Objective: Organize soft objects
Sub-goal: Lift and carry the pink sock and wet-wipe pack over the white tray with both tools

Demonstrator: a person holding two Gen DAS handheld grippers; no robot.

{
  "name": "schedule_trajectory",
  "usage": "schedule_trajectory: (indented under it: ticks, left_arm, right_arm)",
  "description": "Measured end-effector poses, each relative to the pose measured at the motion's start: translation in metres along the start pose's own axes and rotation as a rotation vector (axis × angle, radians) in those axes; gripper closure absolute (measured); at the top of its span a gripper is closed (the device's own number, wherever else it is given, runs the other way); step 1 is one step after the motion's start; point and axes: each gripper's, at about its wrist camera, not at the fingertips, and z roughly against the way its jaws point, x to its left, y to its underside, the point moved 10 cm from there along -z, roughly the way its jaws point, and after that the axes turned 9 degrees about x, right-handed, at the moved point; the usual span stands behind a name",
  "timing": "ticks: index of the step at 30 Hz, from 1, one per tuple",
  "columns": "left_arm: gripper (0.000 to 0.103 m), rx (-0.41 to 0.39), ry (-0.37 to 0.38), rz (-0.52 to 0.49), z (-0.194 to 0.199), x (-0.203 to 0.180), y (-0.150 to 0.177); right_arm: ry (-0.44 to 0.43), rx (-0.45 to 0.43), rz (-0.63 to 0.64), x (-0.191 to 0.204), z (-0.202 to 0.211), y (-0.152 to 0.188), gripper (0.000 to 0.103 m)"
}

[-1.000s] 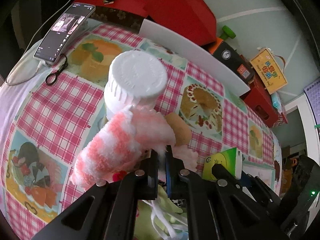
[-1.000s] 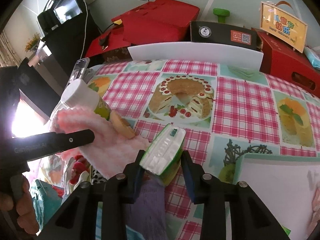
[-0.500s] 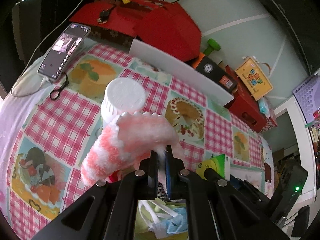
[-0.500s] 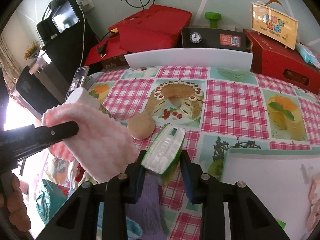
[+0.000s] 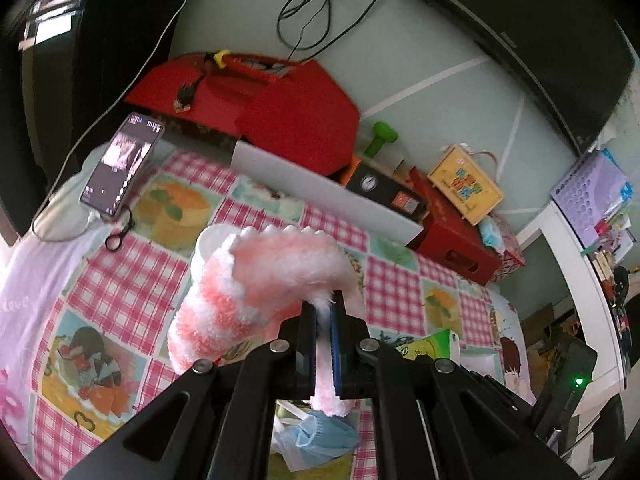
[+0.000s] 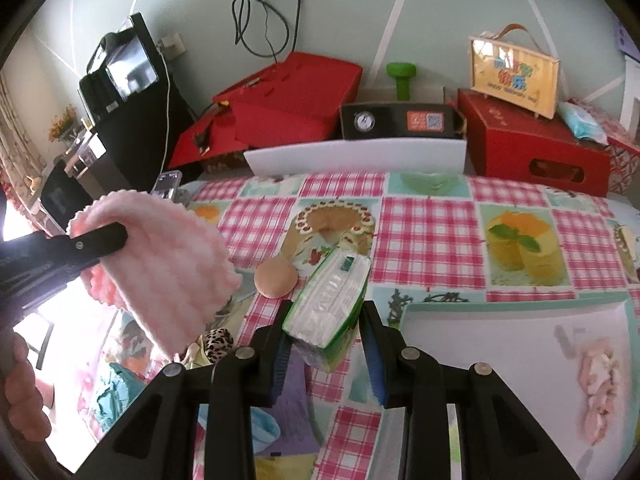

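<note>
Hanging from the left gripper [image 5: 324, 312], whose jaws are clamped together on a fold of it, a fluffy pink-and-white sock [image 5: 256, 280] is lifted clear of the surface [image 5: 120, 276]. Its long axis slants from the pinch down toward the lower left in the left wrist view, with a short tail poking out below the jaws. From the right wrist view the sock [image 6: 168, 264] droops from that gripper [image 6: 100, 236] at the left, above a heap of cloth items that includes a leopard-print piece [image 6: 218, 342].

Lower down, the right gripper [image 6: 326, 328] has its jaws set apart on either side of a green tissue pack [image 6: 330, 300]; whether they press it cannot be told. The pack's long axis runs away from the camera, tilted slightly right. A round tan puff [image 6: 276, 278] lies just beside its far left corner. To the right sits a white tray [image 6: 480, 344] holding a pale pink cloth [image 6: 600, 384]. Farther back, a white board [image 6: 356, 158] stands along the edge, with red boxes [image 6: 288, 92] behind.
</note>
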Motion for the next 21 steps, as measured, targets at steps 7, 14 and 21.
schedule_trajectory:
  ticks: [7, 14, 21]
  left_arm:
    - [0.098, -0.024, 0.029, -0.078, 0.014, -0.032, 0.006]
    - [0.098, 0.007, 0.052, -0.153, 0.005, -0.066, 0.019]
    - [0.098, 0.03, 0.079, -0.239, -0.003, -0.105, 0.035]
  right_arm:
    - [0.018, -0.042, -0.009, -0.008, 0.027, 0.0, 0.068]
    - [0.051, -0.063, -0.046, -0.028, 0.049, 0.011, 0.068]
    - [0.094, -0.064, -0.116, -0.065, 0.064, 0.027, 0.068]
